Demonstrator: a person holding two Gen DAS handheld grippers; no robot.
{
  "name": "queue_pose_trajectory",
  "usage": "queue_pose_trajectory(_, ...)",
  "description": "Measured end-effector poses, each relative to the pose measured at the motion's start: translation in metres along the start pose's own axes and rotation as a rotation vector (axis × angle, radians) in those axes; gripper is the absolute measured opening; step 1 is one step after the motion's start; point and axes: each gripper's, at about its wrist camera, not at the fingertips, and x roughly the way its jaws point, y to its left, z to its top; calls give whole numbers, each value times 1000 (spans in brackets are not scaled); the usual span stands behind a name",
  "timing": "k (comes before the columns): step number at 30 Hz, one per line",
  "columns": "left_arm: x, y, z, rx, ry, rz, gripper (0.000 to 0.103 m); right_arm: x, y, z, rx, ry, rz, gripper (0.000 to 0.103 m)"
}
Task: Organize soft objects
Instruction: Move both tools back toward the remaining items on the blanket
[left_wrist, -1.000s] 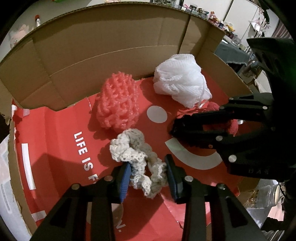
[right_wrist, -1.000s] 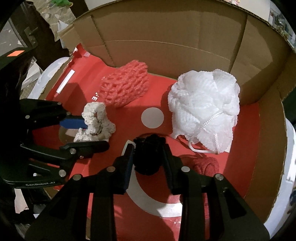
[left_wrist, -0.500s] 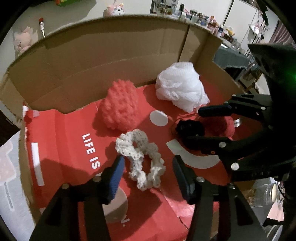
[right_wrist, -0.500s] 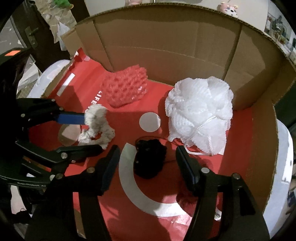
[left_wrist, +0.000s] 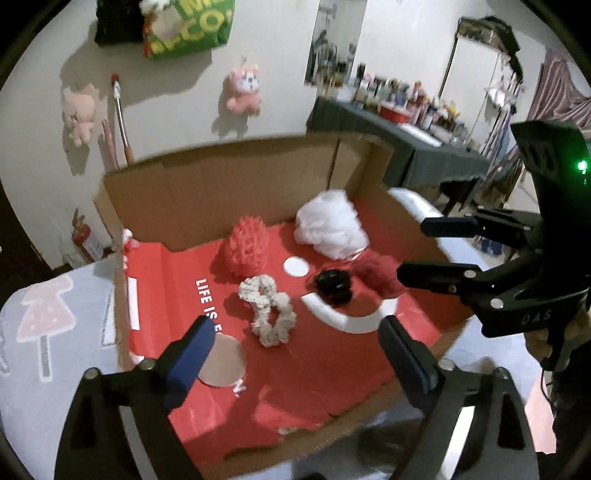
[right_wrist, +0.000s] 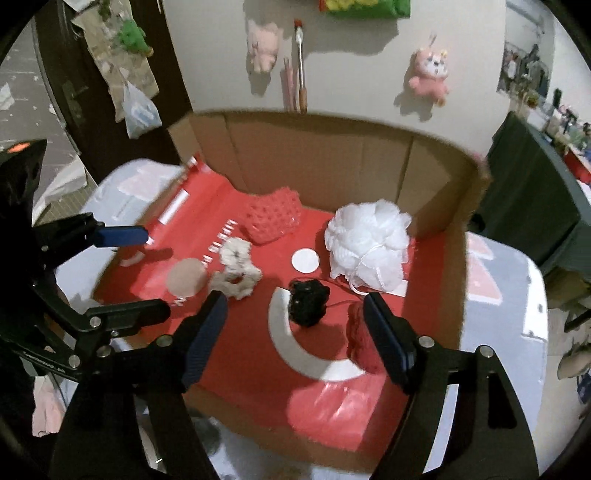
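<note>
A shallow cardboard box (left_wrist: 229, 192), plain corrugated brown on its upright walls and glossy red with white print on its floor, holds five soft things. In the left wrist view a cream crocheted scrunchie (left_wrist: 267, 310), a ruffled twisted loop, lies near the middle; at its 12 o'clock sits a coral foam net sleeve (left_wrist: 247, 251) with an open honeycomb mesh. At 2 o'clock a fluffy white mesh bath pouf (left_wrist: 330, 227) rests by the back corner, its cord trailing. A black knitted scrunchie (left_wrist: 334, 284), bunched and dark, lies at 3 o'clock of the cream one, touching a red knitted bundle (left_wrist: 380, 275) on its far side. The left gripper (left_wrist: 295, 350) hangs above the box's near part, jaws opening wide, nothing between them. The right gripper (right_wrist: 295, 328) hovers over the black scrunchie, jaws likewise opening, clear of it and holding nothing.
</note>
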Motion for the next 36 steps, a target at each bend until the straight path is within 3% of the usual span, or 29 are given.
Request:
queue_pose_trajectory(9, -81, -35, -28, 1, -219, 11, 102, -94, 31, -35, -7, -190, -34, 83)
queue_pose_trajectory(16, -125, -67, -61, 36, -363, 77, 103, -150, 52, -75, -24, -324, -105, 84)
queue_pose_trajectory(19, -136, -74, -77, 21, -410, 95, 103, -167, 62, -96, -37, -380, -140, 90)
queue_pose_trajectory(30, -159, -92, -142, -26, -523, 155, 103, -179, 100, -179, -36, -511, -251, 91)
queue_pose_trajectory(34, -157, -99, -165, -33, -545, 206, 103, -169, 102, -199, -8, -512, -269, 91)
queue_pose_trajectory(36, -153, -102, -175, -26, -541, 196, 103, -163, 101, -210, 14, -507, -266, 91)
